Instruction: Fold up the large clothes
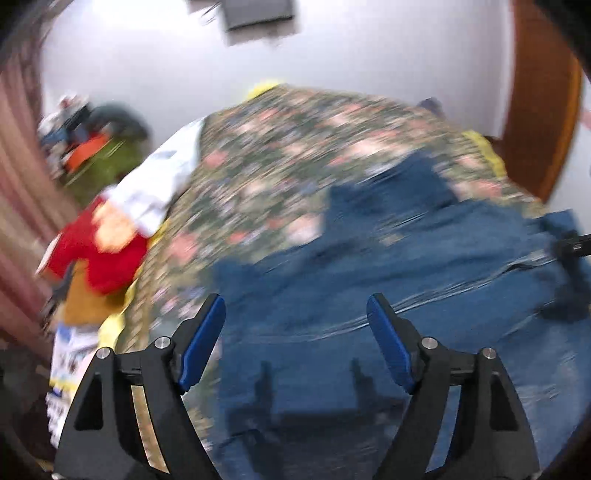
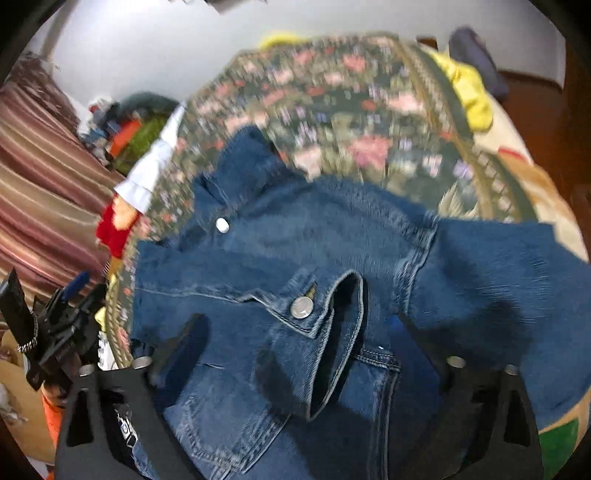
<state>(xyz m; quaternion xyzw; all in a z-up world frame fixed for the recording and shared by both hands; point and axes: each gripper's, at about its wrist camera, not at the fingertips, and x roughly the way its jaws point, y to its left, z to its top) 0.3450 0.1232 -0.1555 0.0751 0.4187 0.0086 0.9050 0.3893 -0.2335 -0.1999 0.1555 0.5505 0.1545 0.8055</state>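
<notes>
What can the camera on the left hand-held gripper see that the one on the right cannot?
Only the left view shows its own left hand-held gripper head-on, blue pads apart with nothing between them, and a dark box high on the wall.

Only the right view shows the denim jacket's cuff with its metal button, lying between the right hand-held gripper's open fingers.

Both show the jacket, the floral bedspread and the red clothing at the bed's edge.

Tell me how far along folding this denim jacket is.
Early stage. Done: the denim jacket is laid on the floral bedspread. In hand: nothing; the left claw and right claw both stand open above the denim, the right one over a buttoned cuff. Left: the jacket looks rumpled, with no neat fold visible, so smoothing and folding remain.
</notes>
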